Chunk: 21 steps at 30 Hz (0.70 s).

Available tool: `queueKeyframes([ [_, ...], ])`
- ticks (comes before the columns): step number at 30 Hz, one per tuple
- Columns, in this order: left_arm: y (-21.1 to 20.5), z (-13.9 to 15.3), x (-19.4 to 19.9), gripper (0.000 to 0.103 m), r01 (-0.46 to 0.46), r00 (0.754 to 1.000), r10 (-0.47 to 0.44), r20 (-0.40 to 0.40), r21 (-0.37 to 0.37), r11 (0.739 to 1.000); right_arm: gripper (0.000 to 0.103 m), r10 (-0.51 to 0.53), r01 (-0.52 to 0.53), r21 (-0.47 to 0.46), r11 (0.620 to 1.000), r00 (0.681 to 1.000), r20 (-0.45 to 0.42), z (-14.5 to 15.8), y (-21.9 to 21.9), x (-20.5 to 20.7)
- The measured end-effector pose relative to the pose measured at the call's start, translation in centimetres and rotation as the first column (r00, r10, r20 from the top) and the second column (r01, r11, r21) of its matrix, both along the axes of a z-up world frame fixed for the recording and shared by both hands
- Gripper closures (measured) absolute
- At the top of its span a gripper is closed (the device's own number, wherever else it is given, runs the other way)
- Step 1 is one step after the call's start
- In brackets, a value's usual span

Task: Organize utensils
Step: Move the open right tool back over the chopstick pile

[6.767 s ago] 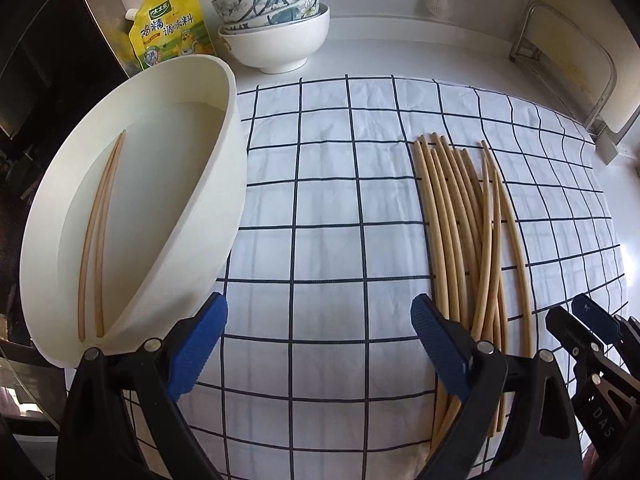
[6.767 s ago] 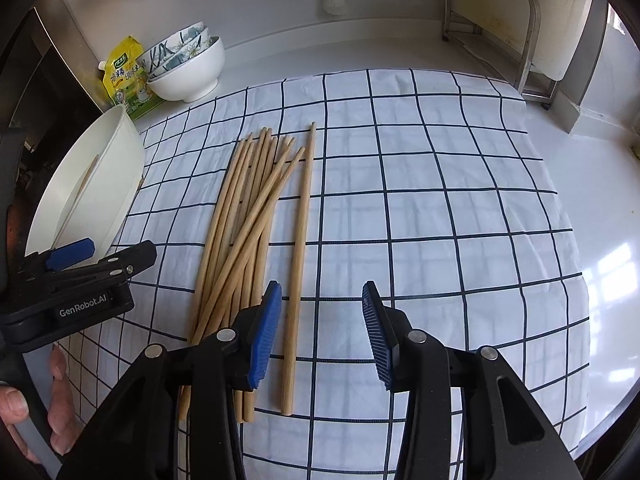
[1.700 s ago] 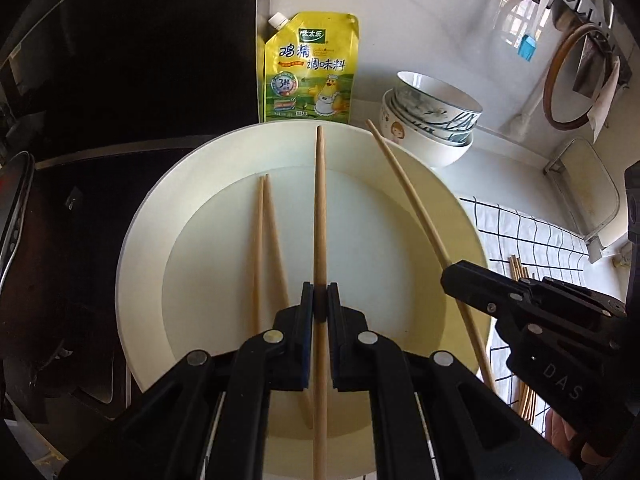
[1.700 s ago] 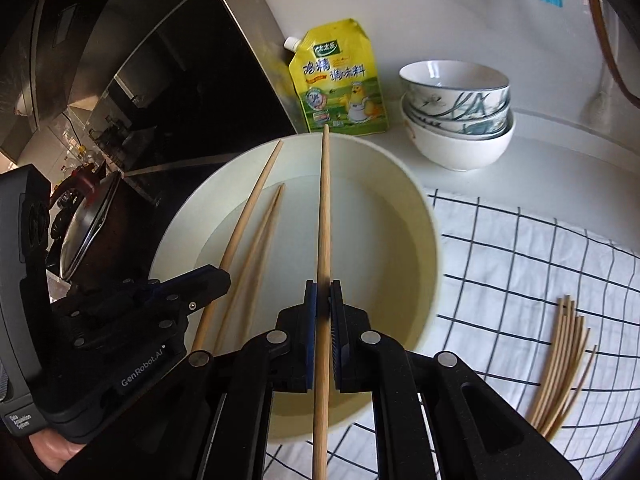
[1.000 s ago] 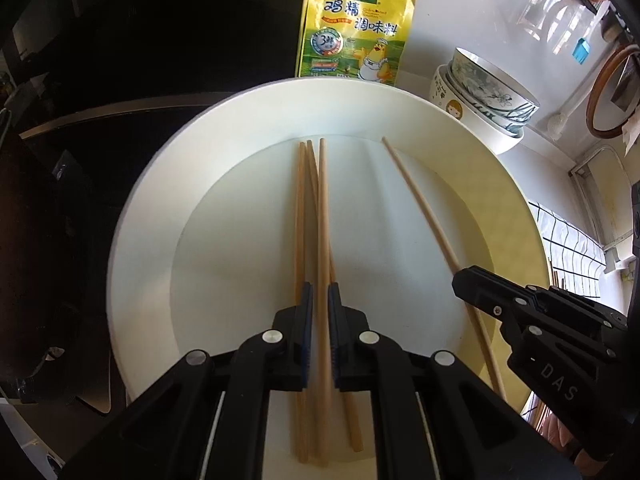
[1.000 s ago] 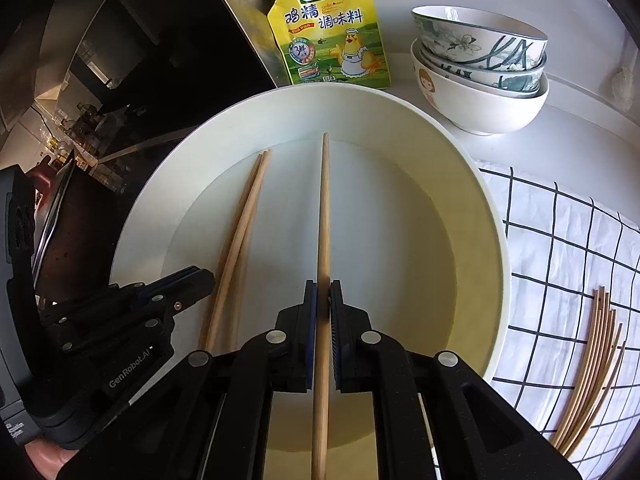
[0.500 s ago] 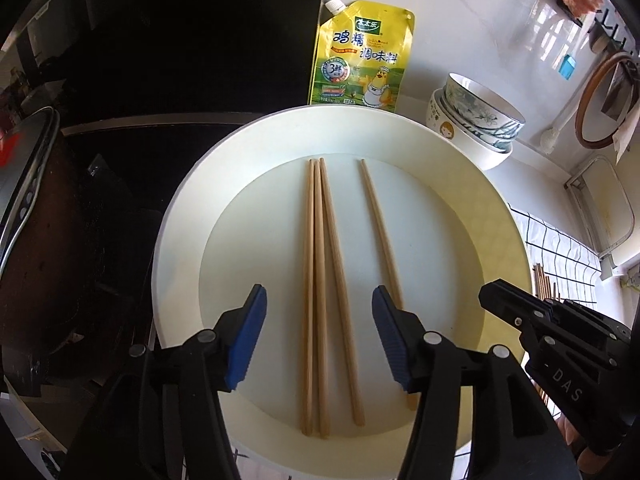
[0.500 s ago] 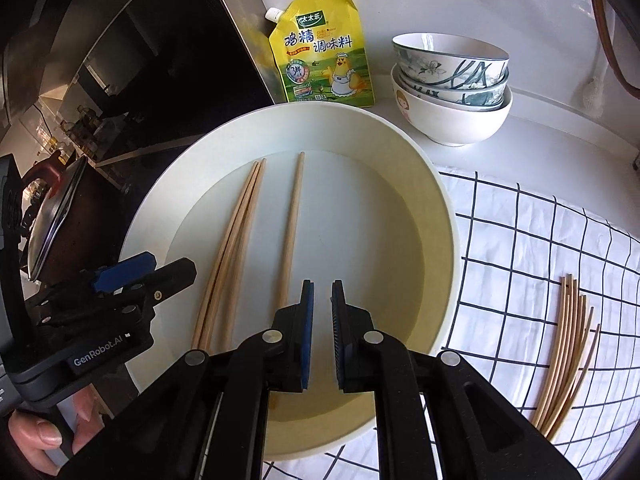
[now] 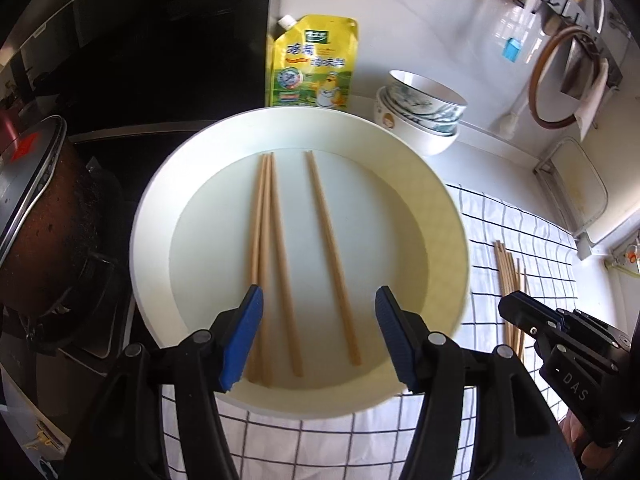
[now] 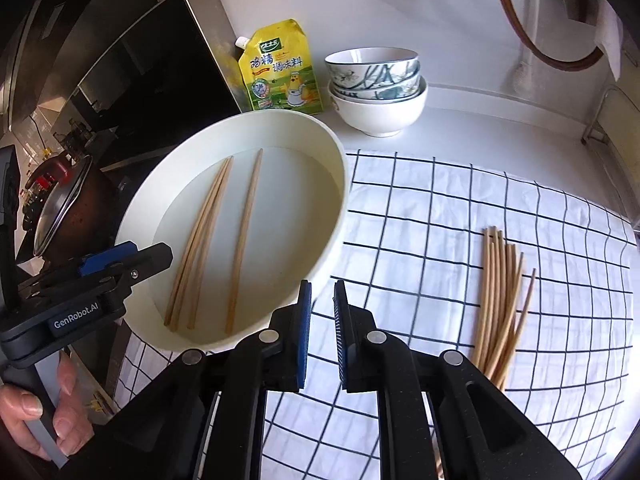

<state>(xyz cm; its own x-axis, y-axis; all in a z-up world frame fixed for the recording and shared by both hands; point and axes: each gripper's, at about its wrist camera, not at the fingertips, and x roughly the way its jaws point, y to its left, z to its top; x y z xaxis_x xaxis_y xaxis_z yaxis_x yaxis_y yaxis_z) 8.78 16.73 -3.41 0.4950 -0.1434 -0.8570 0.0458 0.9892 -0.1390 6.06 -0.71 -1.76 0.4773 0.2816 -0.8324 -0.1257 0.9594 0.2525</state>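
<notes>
A white basin (image 9: 146, 248) (image 10: 332, 184) holds several wooden chopsticks (image 9: 276, 256) (image 10: 208, 236) lying flat: a tight group on the left and one apart (image 9: 332, 256). My left gripper (image 9: 319, 298) (image 10: 120, 260) hovers over the basin's near side, its jaws wide and still opening, nothing between them. My right gripper (image 10: 322, 292) (image 9: 560, 344) is above the basin's right rim and the checked cloth (image 10: 440, 220), its jaws a narrow gap apart and opening, empty. A loose pile of chopsticks (image 10: 500, 300) (image 9: 510, 280) lies on the cloth to the right.
Stacked bowls (image 10: 376, 84) and a yellow seasoning pouch (image 10: 280, 72) stand behind the basin against the wall. A dark pot with a lid (image 9: 40, 220) sits on the stove to the left. A hand (image 10: 40, 420) holds the left gripper's handle.
Both grippers have let go of their chopsticks, which now lie in the basin. Both have drawn back and up, the right one shifting right toward the cloth. The left jaws have spread wide.
</notes>
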Motion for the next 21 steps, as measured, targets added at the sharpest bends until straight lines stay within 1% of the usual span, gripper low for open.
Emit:
queueKeyframes([
  [2, -1.1, 0.2, -0.5, 0.044, 0.015, 1.000, -0.015, 0.003, -0.003, 1.000, 0.088, -0.020, 0.020, -0.006, 1.000, 1.000, -0.003, 0.0, -1.3, -0.9],
  [4, -2.2, 0.3, -1.1, 0.041, 0.033, 0.999, -0.033, 0.002, -0.011, 0.999, 0.088, -0.034, 0.034, -0.016, 0.999, 0.999, -0.010, -0.2, -2.4, -1.7],
  [13, -7.5, 0.3, -3.6, 0.039, 0.105, 0.994, -0.105, -0.006, -0.025, 0.994, 0.088, -0.112, 0.111, -0.051, 0.993, 0.993, -0.030, -1.6, -8.0, -5.3],
  [21, -12.4, -0.3, -5.2, 0.034, 0.163, 0.987, -0.163, -0.008, -0.020, 0.986, 0.084, -0.167, 0.163, -0.057, 0.985, 0.984, -0.062, -3.3, -12.3, -7.4],
])
